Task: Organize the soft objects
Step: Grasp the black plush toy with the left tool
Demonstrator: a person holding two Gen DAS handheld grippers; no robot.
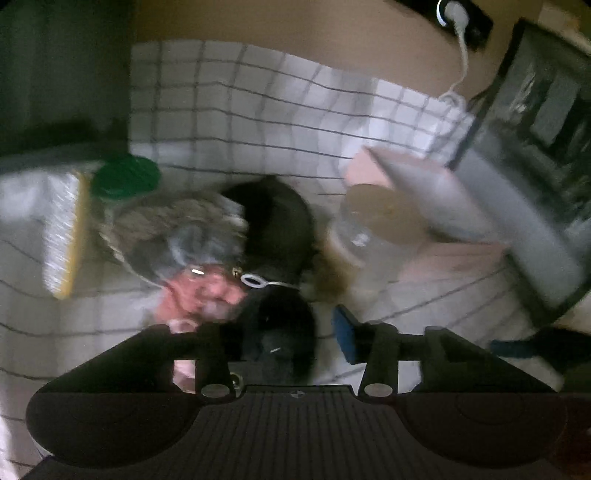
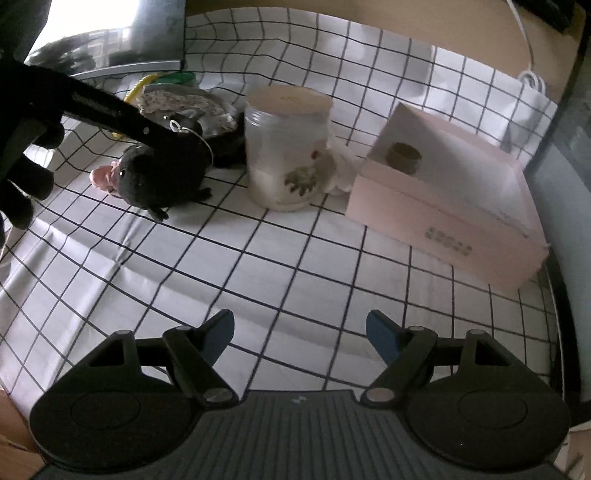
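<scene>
The left claw is down on the black plush toy lying on the checked cloth beside the jar, jaws part-spread with grip unclear; light and squashy, best pinched mid-body.

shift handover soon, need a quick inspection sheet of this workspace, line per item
surface: white cloth with black grid lines, creased.
job's things: black plush toy with pink snout, on the cloth.
clutter: frosted jar with beige lid; pale pink box; green-lidded container.
grippers: left gripper at the plush, grip unclear; right gripper open, empty, above bare cloth.
cables: white cord on the wall.
surroundings: tan wall.
</scene>
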